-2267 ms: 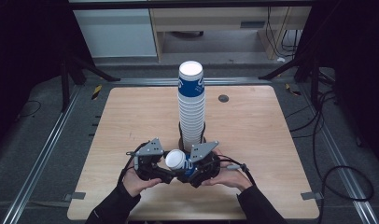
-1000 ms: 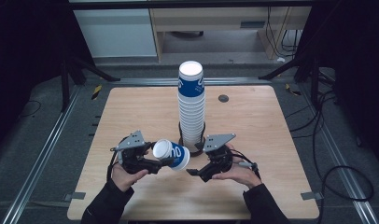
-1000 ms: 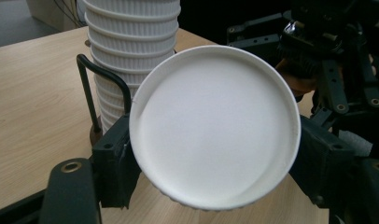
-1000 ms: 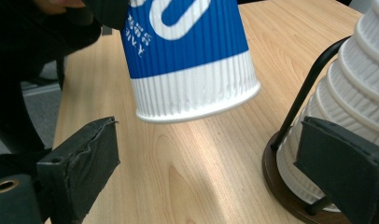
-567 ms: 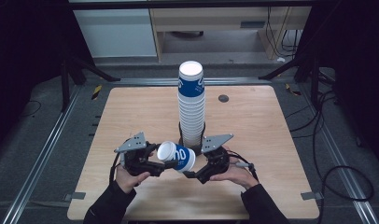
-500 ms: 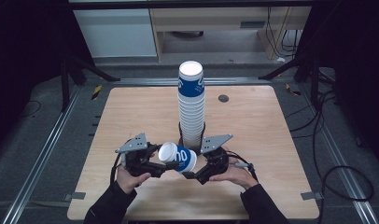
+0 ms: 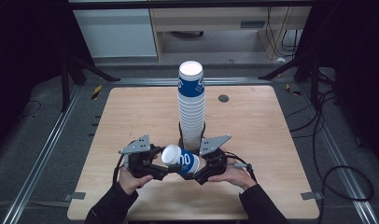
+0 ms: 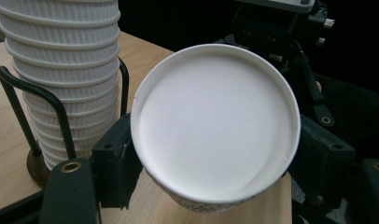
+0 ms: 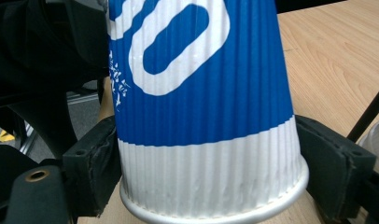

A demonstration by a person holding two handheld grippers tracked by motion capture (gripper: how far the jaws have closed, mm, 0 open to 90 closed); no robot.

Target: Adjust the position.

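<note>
A blue-and-white ribbed paper cup [image 7: 180, 159] lies on its side in the air just above the table's near part, between both grippers. My left gripper [image 7: 165, 164] is shut on its base end; in the left gripper view the white base [image 8: 215, 121] faces the camera between the left gripper's [image 8: 215, 158] two pads. My right gripper [image 7: 197, 170] has just been closing and its pads now press on the rim end of the cup [image 9: 201, 93], one on each side of the right gripper [image 9: 206, 172].
A tall stack of like cups [image 7: 191, 102] stands in a black wire holder [image 8: 19, 107] right behind the grippers. The wooden table [image 7: 131, 112] has a small dark grommet [image 7: 223, 98] at the far right. Cables lie on the floor to the right.
The right gripper's jaws have closed onto the cup's rim end. The cup and left gripper have shifted slightly right, toward the right gripper.
</note>
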